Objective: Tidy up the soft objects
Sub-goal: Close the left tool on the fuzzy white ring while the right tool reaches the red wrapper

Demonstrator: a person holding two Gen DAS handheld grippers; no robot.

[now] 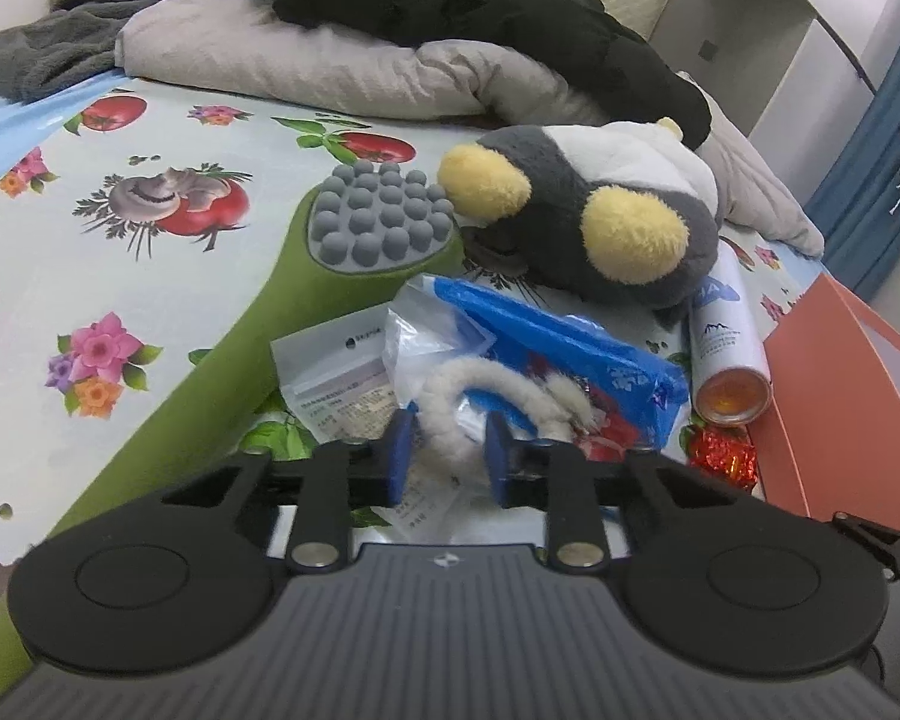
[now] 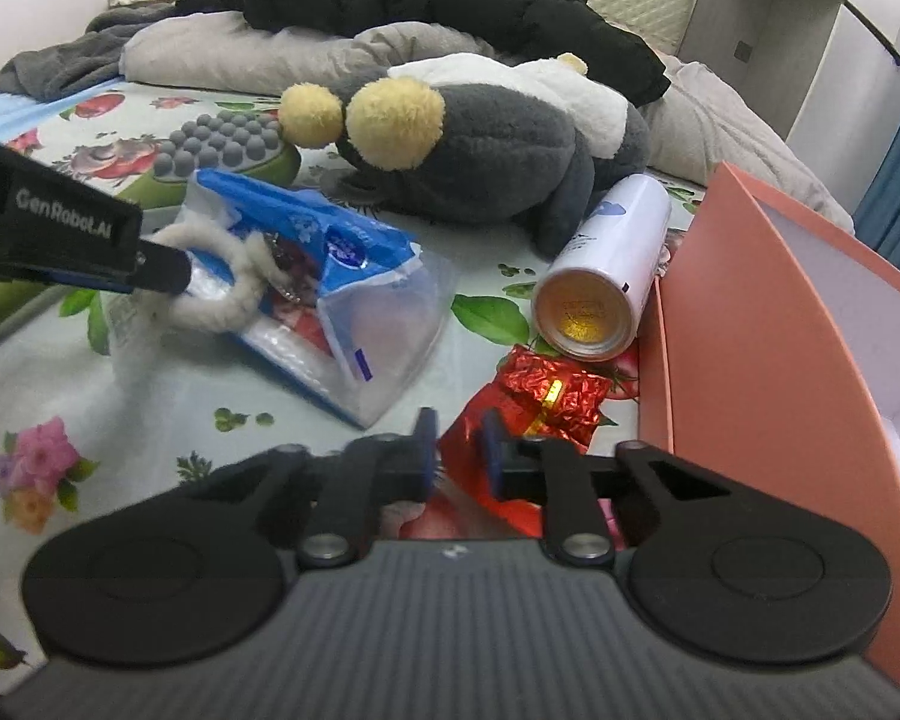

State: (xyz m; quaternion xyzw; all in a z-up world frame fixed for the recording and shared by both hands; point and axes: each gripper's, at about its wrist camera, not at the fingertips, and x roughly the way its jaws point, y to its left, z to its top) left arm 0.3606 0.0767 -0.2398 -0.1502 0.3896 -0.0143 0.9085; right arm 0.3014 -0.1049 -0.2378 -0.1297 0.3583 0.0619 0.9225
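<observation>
- Plush, grey and white with yellow pads: penguin toy [image 1: 600, 204] is lying at centre right of the left wrist view, touching the white spray can [image 1: 723, 336]. Risk, as a judgement: any pull on the clutter in front of it is likely dragging the toy or rolling the can.
- Coral card box [image 2: 768, 324] is standing open along the right edge of the right wrist view, the likely receptacle. Risk: a swung item is liable to knock its thin wall.
- Green massager [image 1: 306, 276] with grey nubs is lying diagonally at left, just beside the bag pile. Hard item; risk of being swept along by mistake.
- Blue-and-clear plastic bags [image 1: 546, 336] are lying at lower centre, with the fleecy loop partly on top of them. Risk: slippery film is tending to come up with the loop, or to spill its contents.
- White fleecy loop [image 1: 456, 414] is sitting between the blue fingers of the left gripper [image 1: 448, 456]; jaws are partly parted, straddling one strand. Whether they are actually pinching it cannot be told. Risk: a shallow bite on fluff is prone to slipping.
- Red foil wrapper [image 2: 546, 396] is lying at lower centre of the right wrist view, with the right gripper [image 2: 459, 447] straddling its near end, jaws narrowly parted, contact uncertain. Risk: foil is tearing or crumpling easily.
</observation>
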